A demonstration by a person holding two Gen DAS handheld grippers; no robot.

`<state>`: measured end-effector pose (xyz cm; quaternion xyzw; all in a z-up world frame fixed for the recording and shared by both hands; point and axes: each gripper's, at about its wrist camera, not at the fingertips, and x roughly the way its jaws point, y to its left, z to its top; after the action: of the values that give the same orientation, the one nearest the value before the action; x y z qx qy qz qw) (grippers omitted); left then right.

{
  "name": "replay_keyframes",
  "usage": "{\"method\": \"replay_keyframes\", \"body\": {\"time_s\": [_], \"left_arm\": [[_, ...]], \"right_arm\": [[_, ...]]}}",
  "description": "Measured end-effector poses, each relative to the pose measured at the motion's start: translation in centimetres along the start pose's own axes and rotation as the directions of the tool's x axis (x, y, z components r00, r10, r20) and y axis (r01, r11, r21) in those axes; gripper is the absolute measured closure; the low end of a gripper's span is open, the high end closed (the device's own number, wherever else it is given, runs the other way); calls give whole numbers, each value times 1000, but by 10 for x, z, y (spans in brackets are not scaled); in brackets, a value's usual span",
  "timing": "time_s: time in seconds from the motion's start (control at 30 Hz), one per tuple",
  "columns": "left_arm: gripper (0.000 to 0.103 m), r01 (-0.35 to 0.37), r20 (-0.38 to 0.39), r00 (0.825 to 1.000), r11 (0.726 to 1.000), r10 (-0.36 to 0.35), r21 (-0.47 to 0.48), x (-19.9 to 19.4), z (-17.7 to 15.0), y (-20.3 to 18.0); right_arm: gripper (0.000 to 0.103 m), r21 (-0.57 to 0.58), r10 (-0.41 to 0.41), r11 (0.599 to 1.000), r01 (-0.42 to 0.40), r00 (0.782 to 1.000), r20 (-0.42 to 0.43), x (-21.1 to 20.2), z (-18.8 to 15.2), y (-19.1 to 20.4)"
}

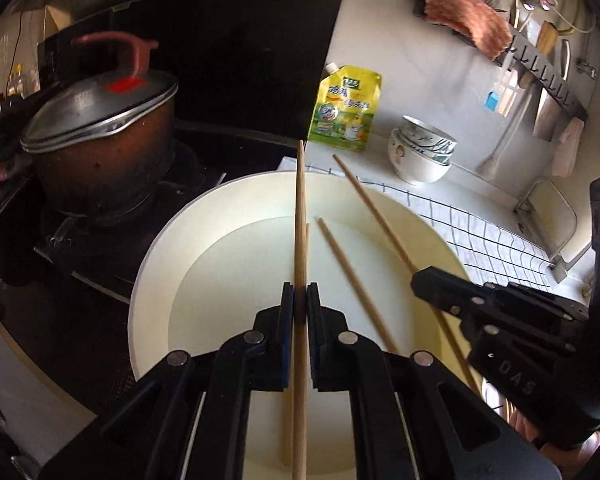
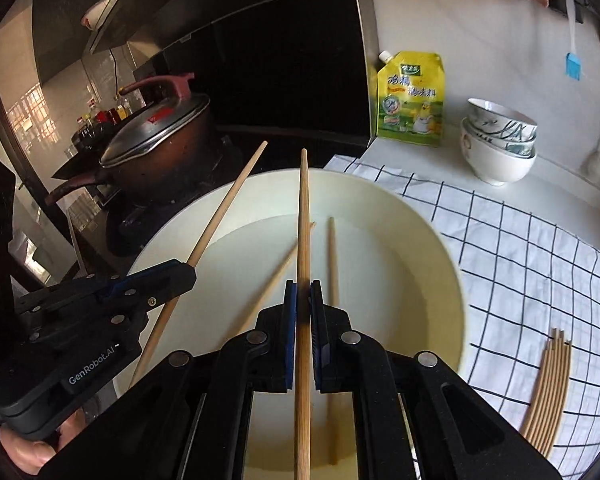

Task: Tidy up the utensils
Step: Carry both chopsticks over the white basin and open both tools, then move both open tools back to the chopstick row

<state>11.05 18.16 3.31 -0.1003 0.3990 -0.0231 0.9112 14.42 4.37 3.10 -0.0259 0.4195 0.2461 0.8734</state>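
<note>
Two grippers over a cream basin (image 1: 148, 280), left fingers (image 1: 300, 304) clamping one chopstick (image 1: 300, 216), right fingers (image 2: 303, 300) clamping another chopstick (image 2: 304, 220)

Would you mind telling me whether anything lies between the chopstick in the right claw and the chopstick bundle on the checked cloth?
Nothing visible does: the right claw holds its chopstick above the basin, and bare checked cloth leads to the bundle.
</note>
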Motion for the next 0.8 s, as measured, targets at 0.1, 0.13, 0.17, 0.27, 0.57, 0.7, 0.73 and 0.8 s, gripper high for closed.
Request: {"method": "replay_keyframes", "body": {"time_s": [0.1, 0.13, 0.17, 0.27, 0.57, 0.7, 0.73, 0.8], "left_arm": [[95, 14, -33, 999, 1000, -15, -16, 14, -1, 8], [95, 17, -42, 999, 1000, -18, -18, 18, -2, 9], [95, 18, -49, 999, 1000, -19, -18, 22, -3, 9], [95, 23, -67, 997, 1000, -24, -21, 29, -7, 12], [86, 12, -73, 997, 998, -16, -55, 30, -13, 21], [62, -1, -44, 999, 997, -2, -77, 22, -13, 26], [61, -2, -37, 999, 997, -1, -82, 19, -14, 27], [60, -7, -25, 1000, 996, 5, -86, 14, -13, 27]], "right_arm": [[96, 2, -18, 1000, 18, 998, -56, 23, -1, 5], [96, 8, -23, 1000, 24, 997, -71, 28, -3, 4], [96, 14, -27, 1000, 28, 996, -84, 33, -4, 4], [96, 27, -39, 999, 43, 993, -108, 43, -8, 0], [85, 29, -72, 997, 75, 993, -90, 36, -13, -4], [80, 26, -81, 996, 82, 995, -60, 26, -12, -3], [80, 27, -79, 996, 80, 995, -54, 23, -13, -4], [80, 31, -77, 996, 78, 996, -44, 17, -14, -4]]}}
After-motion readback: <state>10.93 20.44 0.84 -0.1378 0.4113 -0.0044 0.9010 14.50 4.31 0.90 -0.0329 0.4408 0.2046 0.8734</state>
